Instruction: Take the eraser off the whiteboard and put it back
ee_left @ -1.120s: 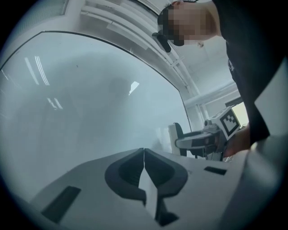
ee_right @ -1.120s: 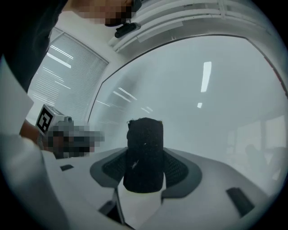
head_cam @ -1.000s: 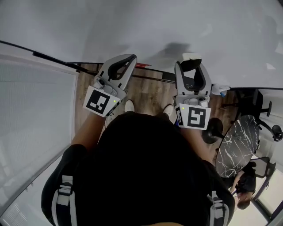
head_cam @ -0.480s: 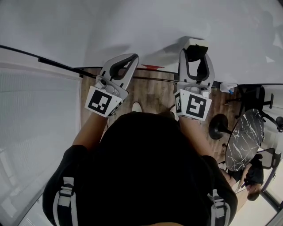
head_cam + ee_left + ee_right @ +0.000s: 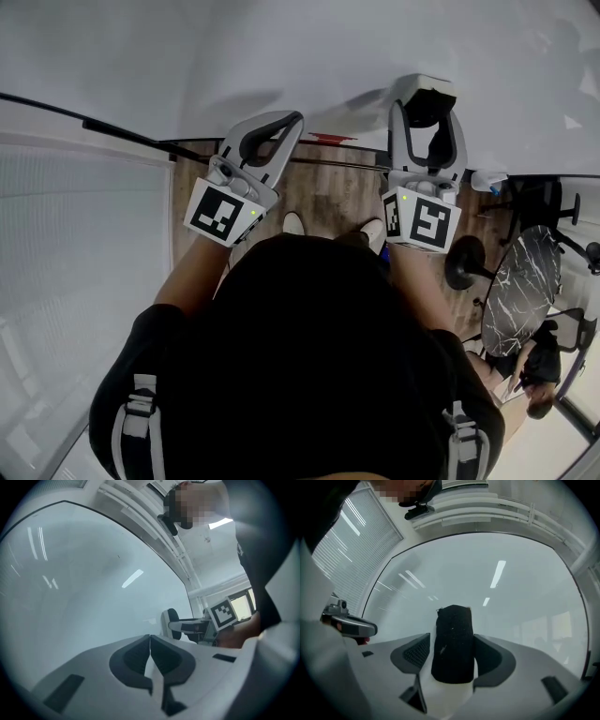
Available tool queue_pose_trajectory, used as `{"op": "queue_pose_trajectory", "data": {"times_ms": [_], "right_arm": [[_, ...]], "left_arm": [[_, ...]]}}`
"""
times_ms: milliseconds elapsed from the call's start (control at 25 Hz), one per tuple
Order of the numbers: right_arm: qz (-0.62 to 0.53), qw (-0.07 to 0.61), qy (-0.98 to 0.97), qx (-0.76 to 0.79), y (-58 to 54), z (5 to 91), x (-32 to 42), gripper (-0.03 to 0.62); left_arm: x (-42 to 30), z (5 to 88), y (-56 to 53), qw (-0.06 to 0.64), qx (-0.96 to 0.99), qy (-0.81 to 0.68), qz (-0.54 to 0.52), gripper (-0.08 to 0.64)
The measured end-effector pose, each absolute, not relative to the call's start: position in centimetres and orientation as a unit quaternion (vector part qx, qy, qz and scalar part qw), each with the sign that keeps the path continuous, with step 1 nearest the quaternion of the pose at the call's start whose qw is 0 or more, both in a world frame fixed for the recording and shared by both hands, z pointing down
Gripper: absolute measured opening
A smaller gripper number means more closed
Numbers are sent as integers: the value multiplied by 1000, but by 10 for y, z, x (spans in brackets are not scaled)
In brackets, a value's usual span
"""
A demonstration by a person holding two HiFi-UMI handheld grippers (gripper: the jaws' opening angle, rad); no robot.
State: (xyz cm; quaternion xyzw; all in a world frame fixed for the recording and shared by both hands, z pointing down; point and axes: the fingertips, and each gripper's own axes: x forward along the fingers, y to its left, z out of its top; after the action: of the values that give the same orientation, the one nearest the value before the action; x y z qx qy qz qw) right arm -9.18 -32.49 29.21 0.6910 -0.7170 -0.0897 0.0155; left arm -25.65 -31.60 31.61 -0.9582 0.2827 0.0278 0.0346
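Note:
The eraser (image 5: 424, 91), a white block with a black felt face (image 5: 452, 658), sits against the whiteboard (image 5: 281, 56) between the jaws of my right gripper (image 5: 428, 105). Those jaws are opening. In the right gripper view (image 5: 451, 639) a pale gap shows between the left pad and the felt, and the right pad stands just beside it. My left gripper (image 5: 286, 120) hangs to the left near the board's lower edge, its pads meeting with nothing between them (image 5: 150, 637). The left gripper view also catches the right gripper (image 5: 187, 626) from the side.
A tray rail runs along the board's bottom with a red marker (image 5: 323, 139) on it. At the right are a round marble table (image 5: 520, 291), an office chair (image 5: 544, 202) and a seated person (image 5: 534, 366). A blind-covered glass wall (image 5: 75, 234) fills the left.
Both grippers have moved up the picture toward the whiteboard. The right one brought the eraser against the board, and its jaws now stand wider around it.

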Motion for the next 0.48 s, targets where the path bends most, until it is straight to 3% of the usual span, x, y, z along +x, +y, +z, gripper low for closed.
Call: {"op": "queue_pose_trajectory", "data": {"times_ms": [160,480], "right_arm": [[-74,23,-750,657,-316,298,-92,314],[-32,7,-816,578,-288,305,-55,312]], "left_arm": [[-243,312,-315,40,-961,271,39,6],[-192,315,-299,36,-965,260,17,5]]}}
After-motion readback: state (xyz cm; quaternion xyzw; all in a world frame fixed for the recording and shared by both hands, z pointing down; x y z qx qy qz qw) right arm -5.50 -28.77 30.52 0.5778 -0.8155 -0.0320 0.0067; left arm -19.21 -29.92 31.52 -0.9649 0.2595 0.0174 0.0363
